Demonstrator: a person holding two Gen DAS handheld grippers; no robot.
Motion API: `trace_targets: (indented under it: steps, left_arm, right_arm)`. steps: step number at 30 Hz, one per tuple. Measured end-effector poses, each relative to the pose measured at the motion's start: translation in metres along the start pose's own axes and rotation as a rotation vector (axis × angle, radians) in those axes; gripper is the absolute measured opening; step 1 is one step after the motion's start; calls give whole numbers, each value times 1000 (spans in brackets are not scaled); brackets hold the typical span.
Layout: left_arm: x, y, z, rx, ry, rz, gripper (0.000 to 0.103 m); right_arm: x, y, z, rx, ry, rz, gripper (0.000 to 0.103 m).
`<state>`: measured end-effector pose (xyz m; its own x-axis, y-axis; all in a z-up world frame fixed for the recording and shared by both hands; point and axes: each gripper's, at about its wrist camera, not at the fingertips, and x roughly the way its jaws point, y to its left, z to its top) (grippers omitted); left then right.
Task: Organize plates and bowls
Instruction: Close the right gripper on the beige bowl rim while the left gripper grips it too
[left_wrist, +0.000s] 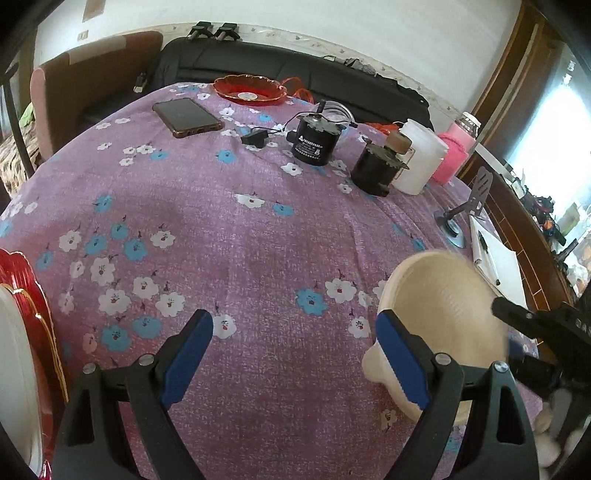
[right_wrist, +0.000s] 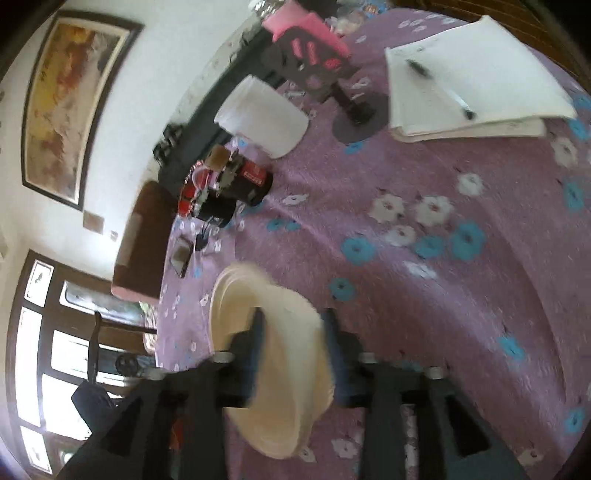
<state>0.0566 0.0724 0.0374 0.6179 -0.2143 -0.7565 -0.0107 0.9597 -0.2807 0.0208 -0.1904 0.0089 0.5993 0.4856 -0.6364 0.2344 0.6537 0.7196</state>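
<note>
A cream bowl (left_wrist: 443, 295) is held tilted above the purple flowered tablecloth (left_wrist: 258, 240) at the right of the left wrist view. My right gripper (right_wrist: 291, 354) is shut on this cream bowl's (right_wrist: 280, 343) rim; the view is blurred. My left gripper (left_wrist: 295, 354) is open and empty, just left of the bowl, over the cloth. A red plate with a white plate on it (left_wrist: 22, 332) lies at the left edge. Another red plate (left_wrist: 249, 90) sits at the table's far side.
On the table stand a phone (left_wrist: 186, 116), two black motors (left_wrist: 314, 142), a white jar (left_wrist: 417, 158), a pink container (left_wrist: 452, 158), a small stand (left_wrist: 469, 206) and a notebook with pen (left_wrist: 495, 258). A black sofa (left_wrist: 295, 70) is behind.
</note>
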Motion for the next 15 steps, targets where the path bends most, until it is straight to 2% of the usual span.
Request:
trace_targets:
  steps: [3, 5, 10, 13, 15]
  left_arm:
    - [0, -5, -2, 23, -9, 1, 89]
    - [1, -10, -3, 42, -11, -1, 89]
    - [3, -19, -7, 80, -5, -17, 89]
    - [4, -20, -9, 73, 19, -65, 88]
    - [6, -19, -9, 63, 33, -82, 81]
  right_arm:
    - [-4, -5, -10, -57, -98, -50, 61]
    - [-4, -2, -8, -93, -89, -81, 61]
    - [-11, 8, -11, -165, -132, -115, 61]
    - [-9, 13, -15, -203, -141, -170, 58]
    - [-7, 14, -17, -223, -145, -202, 55]
